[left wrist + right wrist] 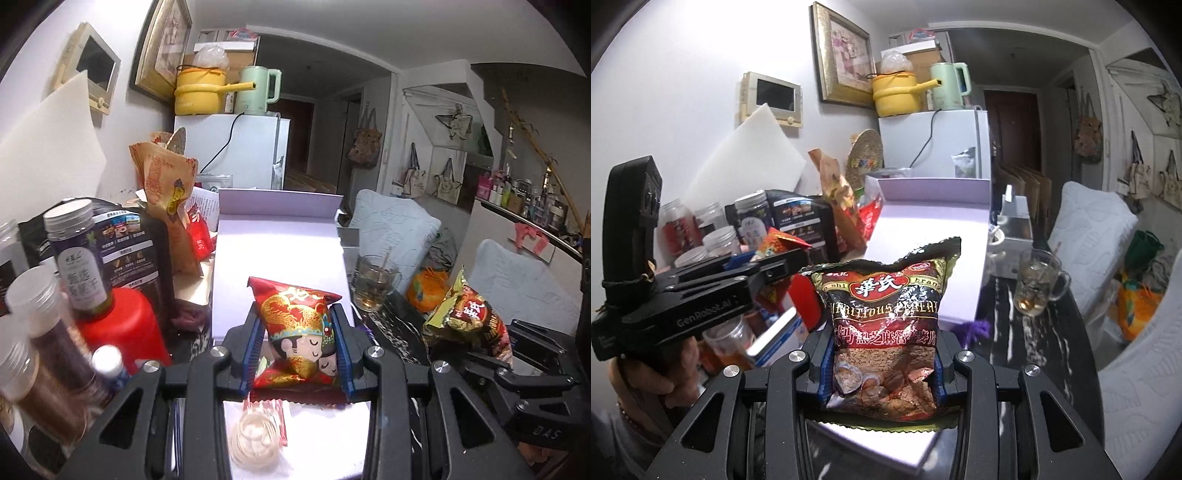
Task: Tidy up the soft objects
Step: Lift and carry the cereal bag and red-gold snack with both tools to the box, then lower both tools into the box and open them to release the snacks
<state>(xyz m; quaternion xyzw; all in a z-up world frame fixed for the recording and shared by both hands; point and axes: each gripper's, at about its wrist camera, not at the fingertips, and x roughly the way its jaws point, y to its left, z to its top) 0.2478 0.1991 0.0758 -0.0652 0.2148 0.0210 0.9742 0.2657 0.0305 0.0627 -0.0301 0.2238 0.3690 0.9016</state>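
My left gripper (298,350) is shut on a small red snack packet (299,332) printed with a gold dragon and cartoon faces, held upright above the pale lilac box (277,236). My right gripper (882,369) is shut on a dark cereal bag (886,317) with a red label and gold lettering, also upright. In the left wrist view that cereal bag (467,317) shows at the right, in the black right gripper. In the right wrist view the left gripper (768,264) reaches in from the left, a hand (653,373) on its grip, with the red packet (779,243) at its tip.
Jars (37,325), a red bottle (122,325), dark pouches and a brown paper bag (166,192) crowd the left. A glass mug (375,282) of tea stands on the dark marble table (1027,343) right of the box. A wrapped round sweet (255,439) lies below my left gripper. Pale cushions (399,225) lie right.
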